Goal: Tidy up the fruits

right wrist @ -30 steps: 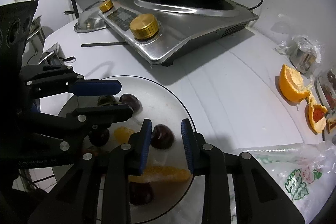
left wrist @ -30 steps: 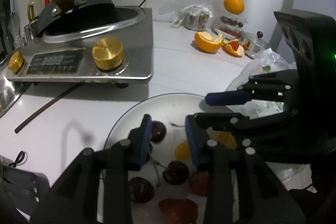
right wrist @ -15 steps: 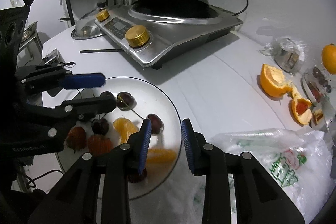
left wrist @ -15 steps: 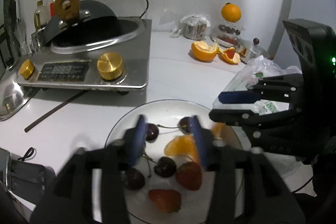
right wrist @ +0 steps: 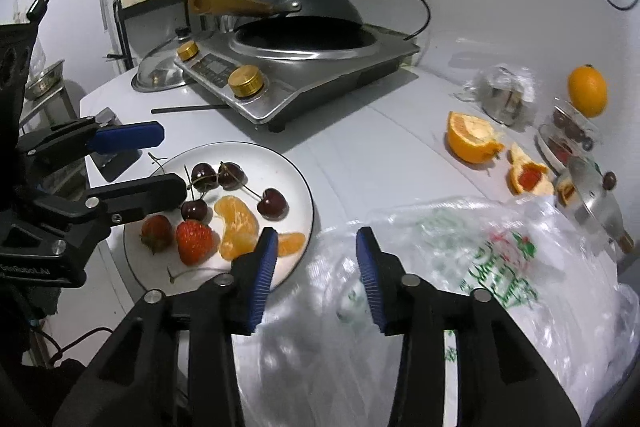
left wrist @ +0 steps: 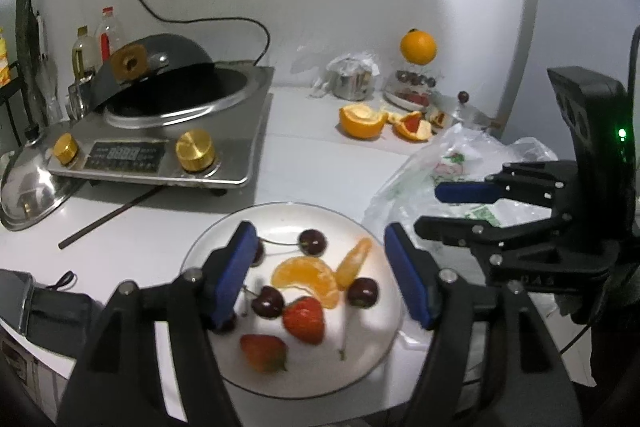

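Observation:
A white plate (left wrist: pixel 280 207) (right wrist: pixel 256 149) holds several dark cherries (left wrist: pixel 313 241) (right wrist: pixel 273 203), two strawberries (left wrist: pixel 304 319) (right wrist: pixel 194 241) and orange segments (left wrist: pixel 308 277) (right wrist: pixel 238 223). My left gripper (left wrist: pixel 320 267) (right wrist: pixel 160 161) hovers above the plate, its jaws opening, nothing between its pads. My right gripper (right wrist: pixel 316 247) (left wrist: pixel 452 211) hangs over the plate's right rim and the edge of a plastic bag (right wrist: pixel 480 267). Its jaws are opening too, and they hold nothing.
An induction cooker with a dark wok (left wrist: pixel 160 147) (right wrist: pixel 300 67) stands behind the plate, with a steel lid (left wrist: pixel 28 187) and a dark chopstick (left wrist: pixel 108 217) beside it. Peeled orange halves (left wrist: pixel 362 121) (right wrist: pixel 470 137), a whole orange (left wrist: pixel 418 47) and small containers sit far right.
Both grippers have drawn back and up from the plate, and their jaws have widened. The fruit stays on the plate, and more of it shows now.

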Demonstrator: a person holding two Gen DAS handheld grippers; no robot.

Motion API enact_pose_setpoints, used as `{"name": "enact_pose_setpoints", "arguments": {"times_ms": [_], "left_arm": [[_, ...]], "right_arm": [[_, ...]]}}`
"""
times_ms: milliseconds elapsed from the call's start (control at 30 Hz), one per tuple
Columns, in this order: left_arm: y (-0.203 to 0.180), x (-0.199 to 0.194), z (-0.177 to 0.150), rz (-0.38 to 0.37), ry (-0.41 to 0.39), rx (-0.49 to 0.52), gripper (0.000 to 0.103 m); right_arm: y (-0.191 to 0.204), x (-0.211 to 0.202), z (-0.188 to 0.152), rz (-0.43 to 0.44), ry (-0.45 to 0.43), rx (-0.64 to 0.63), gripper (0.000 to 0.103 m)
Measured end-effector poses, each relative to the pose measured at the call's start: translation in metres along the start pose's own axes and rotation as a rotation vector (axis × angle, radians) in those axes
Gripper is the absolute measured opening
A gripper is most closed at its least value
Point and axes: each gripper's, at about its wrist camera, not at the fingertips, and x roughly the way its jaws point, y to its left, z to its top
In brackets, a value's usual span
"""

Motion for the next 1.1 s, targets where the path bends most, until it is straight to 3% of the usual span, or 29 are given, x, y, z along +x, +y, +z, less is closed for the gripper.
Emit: {"name": "enact_pose_setpoints", "arguments": {"times_ms": [100, 167, 233, 467, 700, 1100], "left_arm": [[-0.013, -0.009, -0.001, -0.009, -0.023, 0.011, 0.069], [-0.022, -0.014, 0.000, -0.015, -0.032, 0.018, 0.082], [-0.028, -0.019, 0.000, -0.020, -0.045, 0.024, 0.087], [-0.051, -0.038, 0.002, -0.025, -0.084, 0.044, 0.091], [-0.072, -0.063, 0.001, -0.018, -0.147, 0.066, 0.102], [-0.101, -0.112, 0.010, -0.022, -0.251, 0.064, 0.102]], "right_arm": [[-0.005, -0.014, -0.008, -0.014, -0.015, 0.020, 0.044], [-0.009, -0.024, -0.013, -0.028, -0.026, 0.031, 0.044], [-0.012, -0.034, -0.018, -0.042, -0.040, 0.044, 0.045], [-0.021, -0.069, -0.033, -0.089, -0.086, 0.081, 0.061], [-0.030, -0.107, -0.047, -0.150, -0.147, 0.120, 0.064], [-0.032, -0.189, -0.057, -0.265, -0.310, 0.162, 0.065]]}}
